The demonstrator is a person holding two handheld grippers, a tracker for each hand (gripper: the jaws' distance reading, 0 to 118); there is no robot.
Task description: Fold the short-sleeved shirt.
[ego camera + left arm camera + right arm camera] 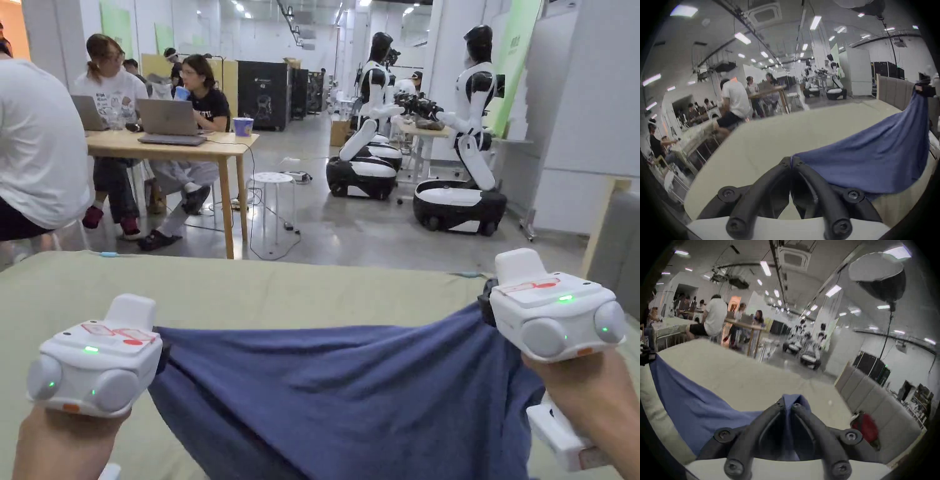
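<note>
A blue short-sleeved shirt (350,400) hangs stretched between my two grippers above the pale green table (250,287). My left gripper (161,353) is at the lower left, shut on the shirt's left edge; in the left gripper view the black jaws (791,160) pinch the blue cloth (867,162). My right gripper (486,306) is higher on the right, shut on the shirt's other edge; in the right gripper view a fold of the cloth (688,402) sits between the closed jaws (787,404). The shirt's lower part sags towards me.
Beyond the table's far edge stand a wooden desk (181,147) with seated people and laptops, a white stool (273,180) and two humanoid robots (465,125). A person in white (37,144) stands at the left. A grey padded panel (615,244) and something red (865,426) are at the right.
</note>
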